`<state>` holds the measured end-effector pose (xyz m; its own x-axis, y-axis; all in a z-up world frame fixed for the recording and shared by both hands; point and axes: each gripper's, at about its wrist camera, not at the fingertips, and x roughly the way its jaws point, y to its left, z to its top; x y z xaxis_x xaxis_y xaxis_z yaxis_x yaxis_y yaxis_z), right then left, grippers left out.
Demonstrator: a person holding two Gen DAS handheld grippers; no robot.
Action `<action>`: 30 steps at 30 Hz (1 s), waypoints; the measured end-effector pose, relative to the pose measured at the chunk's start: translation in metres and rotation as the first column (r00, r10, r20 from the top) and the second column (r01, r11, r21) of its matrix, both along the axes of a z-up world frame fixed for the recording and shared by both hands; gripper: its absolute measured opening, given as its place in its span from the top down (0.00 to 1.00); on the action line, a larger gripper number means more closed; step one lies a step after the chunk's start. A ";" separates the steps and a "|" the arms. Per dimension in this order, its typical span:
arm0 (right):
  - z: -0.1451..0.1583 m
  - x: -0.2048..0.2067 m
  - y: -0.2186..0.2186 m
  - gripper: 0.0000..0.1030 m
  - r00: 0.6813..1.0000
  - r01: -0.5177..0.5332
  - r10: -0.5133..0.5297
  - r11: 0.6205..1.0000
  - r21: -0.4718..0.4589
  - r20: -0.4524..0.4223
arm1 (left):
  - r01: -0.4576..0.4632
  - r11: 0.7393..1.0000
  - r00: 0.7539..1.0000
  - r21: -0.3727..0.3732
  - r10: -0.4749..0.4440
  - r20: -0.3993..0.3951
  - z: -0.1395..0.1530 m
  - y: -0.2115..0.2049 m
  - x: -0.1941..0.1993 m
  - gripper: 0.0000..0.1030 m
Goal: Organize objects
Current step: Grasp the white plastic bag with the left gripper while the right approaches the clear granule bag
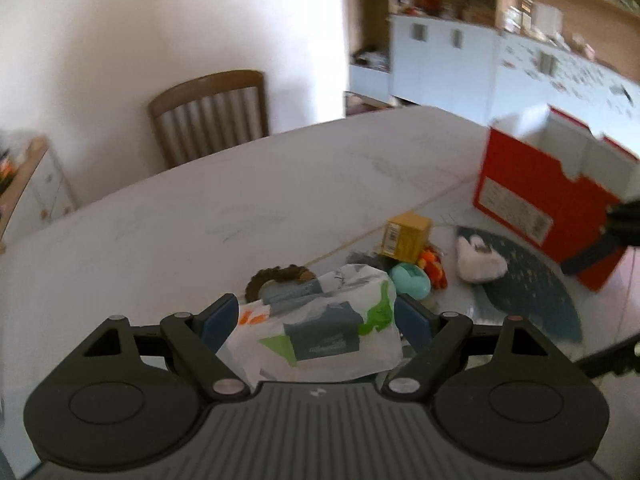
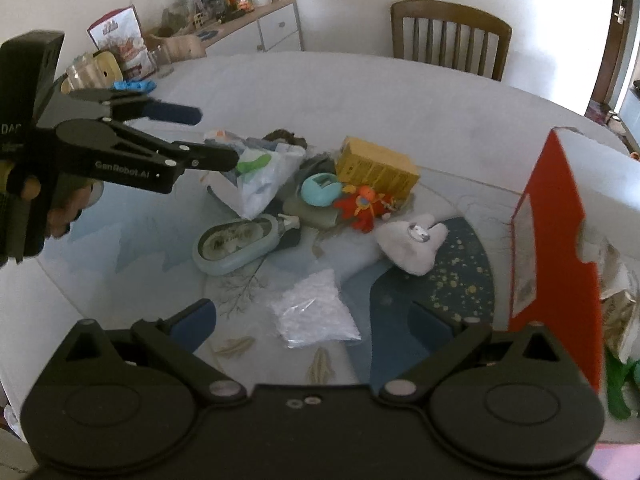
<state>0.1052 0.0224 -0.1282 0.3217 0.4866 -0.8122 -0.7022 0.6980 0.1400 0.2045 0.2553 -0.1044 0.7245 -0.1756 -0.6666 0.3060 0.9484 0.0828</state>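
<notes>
the left gripper (image 1: pixel 316 320) pinches a floppy plastic bag (image 1: pixel 320 328) that could slip free before reaching the red box (image 1: pixel 536 200), while the right gripper (image 2: pixel 316 320) waits wide open.

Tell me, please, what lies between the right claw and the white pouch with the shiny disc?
In the right wrist view, a clear plastic bag lies on the mat between the open right claw and the white pouch.

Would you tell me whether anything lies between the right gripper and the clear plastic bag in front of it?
Nothing visible does: the open right gripper faces the clear plastic bag on the mat, with no object between them.
</notes>
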 end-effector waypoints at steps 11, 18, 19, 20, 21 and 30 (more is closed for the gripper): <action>-0.020 0.008 0.011 0.04 1.000 -0.019 0.018 0.999 -0.042 -0.020 | 0.083 0.996 0.996 0.025 -0.082 -0.040 -0.022 -0.004 0.019 0.17; -0.032 0.011 0.019 0.13 0.999 -0.032 0.030 0.997 -0.071 -0.025 | 0.053 0.998 0.997 -0.018 -0.054 -0.057 -0.028 -0.003 0.022 0.44; -0.032 0.011 0.020 0.15 0.999 -0.038 0.036 0.997 -0.074 -0.025 | 0.048 0.999 0.997 -0.019 -0.049 -0.062 -0.029 -0.002 0.022 0.48; -0.033 0.010 0.022 0.17 0.999 -0.045 0.044 0.996 -0.077 -0.025 | 0.043 0.999 0.997 -0.024 -0.045 -0.064 -0.030 -0.002 0.022 0.50; -0.033 0.009 0.023 0.18 0.998 -0.052 0.050 0.995 -0.081 -0.023 | 0.037 0.999 0.997 -0.030 -0.038 -0.064 -0.030 -0.001 0.021 0.51; -0.039 0.007 0.027 0.37 0.997 -0.075 0.075 0.991 -0.111 -0.006 | -0.032 0.999 0.996 -0.022 0.030 -0.079 -0.031 0.001 0.018 0.68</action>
<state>0.1118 0.0497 -0.1673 0.2866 0.4157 -0.8632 -0.7529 0.6549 0.0653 0.2222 0.2559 -0.1352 0.6751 -0.1697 -0.7180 0.2809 0.9590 0.0375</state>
